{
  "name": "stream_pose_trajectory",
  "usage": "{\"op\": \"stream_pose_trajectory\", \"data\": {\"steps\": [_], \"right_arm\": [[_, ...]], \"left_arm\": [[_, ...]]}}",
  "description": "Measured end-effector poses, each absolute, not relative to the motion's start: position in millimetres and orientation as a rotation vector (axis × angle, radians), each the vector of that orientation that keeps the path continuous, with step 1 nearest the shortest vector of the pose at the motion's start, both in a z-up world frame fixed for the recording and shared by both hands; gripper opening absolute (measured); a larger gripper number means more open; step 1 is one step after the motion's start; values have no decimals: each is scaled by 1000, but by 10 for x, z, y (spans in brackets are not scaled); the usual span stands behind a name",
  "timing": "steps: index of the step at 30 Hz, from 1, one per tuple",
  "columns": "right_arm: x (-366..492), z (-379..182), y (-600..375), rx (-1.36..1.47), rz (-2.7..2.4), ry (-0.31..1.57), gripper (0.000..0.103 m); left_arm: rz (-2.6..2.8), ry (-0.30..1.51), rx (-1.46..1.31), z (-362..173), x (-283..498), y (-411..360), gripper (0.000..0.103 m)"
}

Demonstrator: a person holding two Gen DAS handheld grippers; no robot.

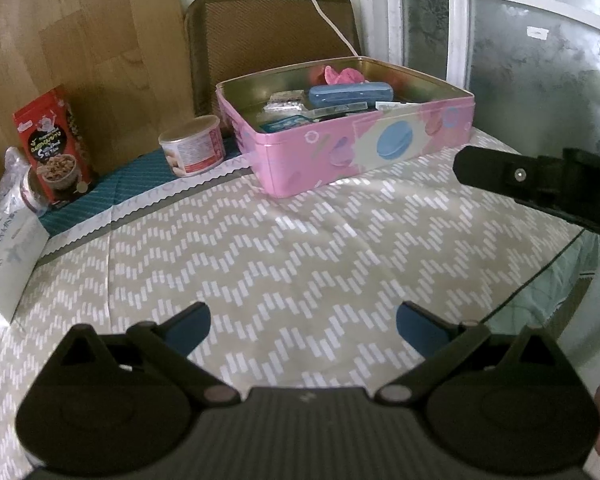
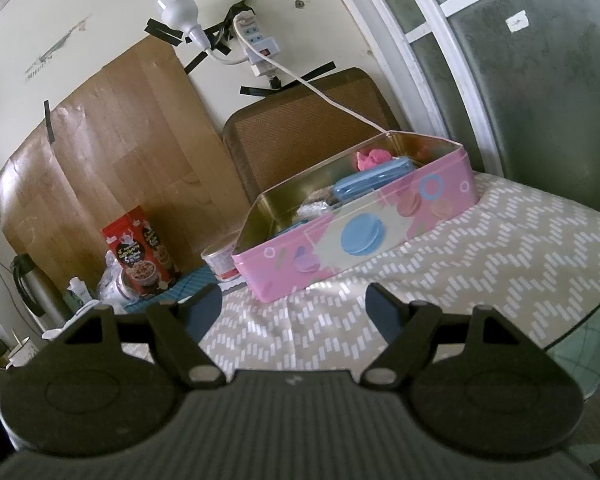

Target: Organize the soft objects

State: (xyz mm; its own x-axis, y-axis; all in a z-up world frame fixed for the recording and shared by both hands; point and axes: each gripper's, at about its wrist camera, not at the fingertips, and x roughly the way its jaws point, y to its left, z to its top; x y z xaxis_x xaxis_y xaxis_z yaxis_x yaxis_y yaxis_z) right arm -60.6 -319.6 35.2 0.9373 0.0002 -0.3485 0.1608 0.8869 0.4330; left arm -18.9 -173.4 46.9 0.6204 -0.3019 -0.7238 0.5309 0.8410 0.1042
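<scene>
At the far side of the table (image 1: 300, 248), a pink tin (image 1: 352, 156) is sitting open, holding a pink soft item (image 1: 338, 75) at its back, a blue case (image 1: 350, 94) and small packets beside it. Left gripper (image 1: 303, 326) is hovering over bare patterned cloth with fingers spread, nothing between them; right gripper (image 2: 294, 306) is hanging just short of the tin, fingers spread wide and empty too. Looks like a between-picks step: no soft object is lying loose on the cloth in view. Next move probably calls for finding another soft piece or reaching into the tin. A can (image 1: 192, 146) and red box (image 1: 54, 146) are standing left of the tin.
</scene>
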Motion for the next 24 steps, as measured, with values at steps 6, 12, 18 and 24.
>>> {"op": "stream_pose_trajectory", "data": {"steps": [6,12,18,24], "right_arm": [[-606,354,-3196,477,-86,349,81],[-613,358,-3197,476,-89,345,81],[-619,368,-3195,475,-89,342,81],[-629,382,-3194,471,-90,335,81]], "left_arm": [[-492,765,329,468,-204,-1752,103],[-500,767,332,476,-215,-1758,103],[-501,761,331,493,-220,-1756,103],[-503,757,331,511,-236,-1756,103]]}}
